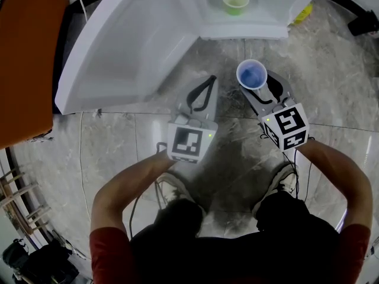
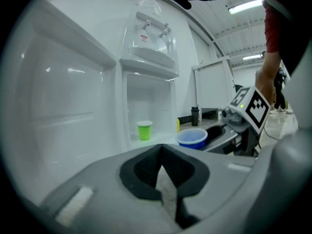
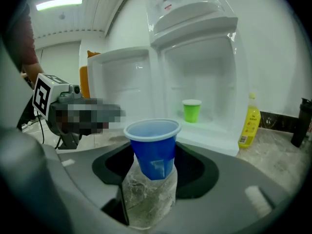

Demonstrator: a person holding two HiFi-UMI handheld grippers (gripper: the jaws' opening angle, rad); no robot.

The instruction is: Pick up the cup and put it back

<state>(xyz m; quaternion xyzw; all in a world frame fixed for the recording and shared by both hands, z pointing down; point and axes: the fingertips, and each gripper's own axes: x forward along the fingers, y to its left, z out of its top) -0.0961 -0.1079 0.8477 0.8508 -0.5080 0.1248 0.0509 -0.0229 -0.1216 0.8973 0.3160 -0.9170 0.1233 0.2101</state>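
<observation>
Fridge shelf [image 3: 219, 129]: green cup [image 3: 191, 111] beyond blue cup [image 3: 153, 147]

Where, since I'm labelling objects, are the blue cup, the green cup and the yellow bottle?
blue cup [image 3: 155, 150]: right gripper view, on its side wall.
green cup [image 3: 191, 112]: right gripper view, on its side wall.
yellow bottle [image 3: 252, 126]: right gripper view, on its body.
</observation>
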